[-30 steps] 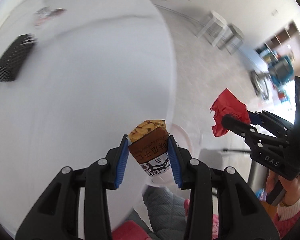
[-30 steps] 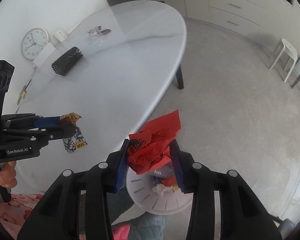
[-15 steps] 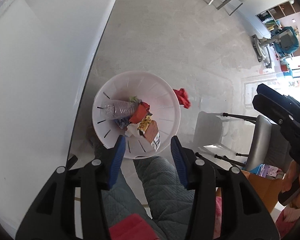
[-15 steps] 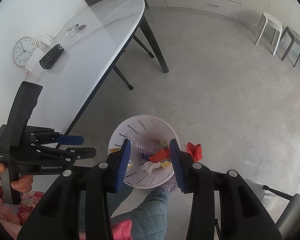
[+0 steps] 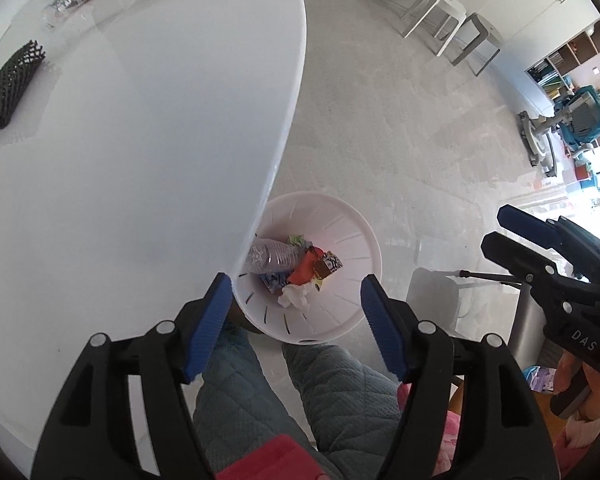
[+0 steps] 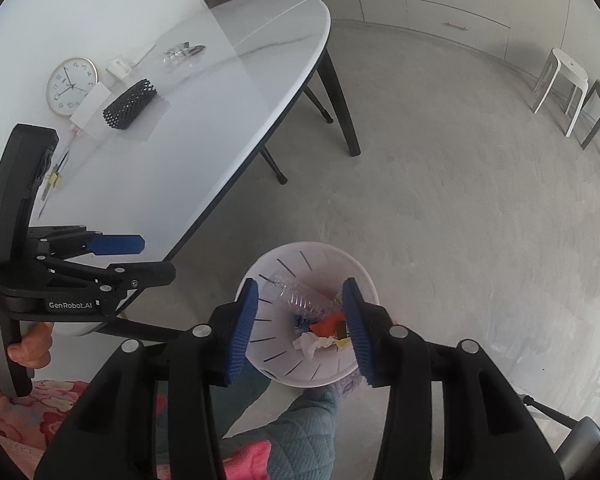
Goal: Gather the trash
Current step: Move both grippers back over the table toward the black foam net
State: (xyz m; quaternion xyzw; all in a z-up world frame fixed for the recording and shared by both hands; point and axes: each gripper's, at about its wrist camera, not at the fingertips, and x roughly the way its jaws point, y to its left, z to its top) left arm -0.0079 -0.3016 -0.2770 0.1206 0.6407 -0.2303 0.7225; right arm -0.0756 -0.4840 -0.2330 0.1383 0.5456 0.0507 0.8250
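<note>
We see both tongs empty, jaws opening: left gripper [image 5: 296, 316] and right gripper [image 6: 300, 328] hang directly above the bin [image 5: 364, 240]; crumpled wrapper [image 6: 182, 53] far ahead, left nearer.

Table edge [image 5: 260, 200] covers the near-left rim of the white bin [image 5: 364, 264] and the cap end of the clear bottle [image 5: 272, 258] in the left wrist view. Right gripper's pads [image 6: 356, 320] overlap the bin [image 6: 324, 372] on both sides, hiding part of the trash heap. Wrapper print [image 5: 332, 262] too small to read. Shiny litter [image 6: 182, 51] at the table's far end too small to identify. Person's hand [image 6: 28, 344] cut off by the frame edge. Shelf contents [image 5: 556, 68] blurred.
</note>
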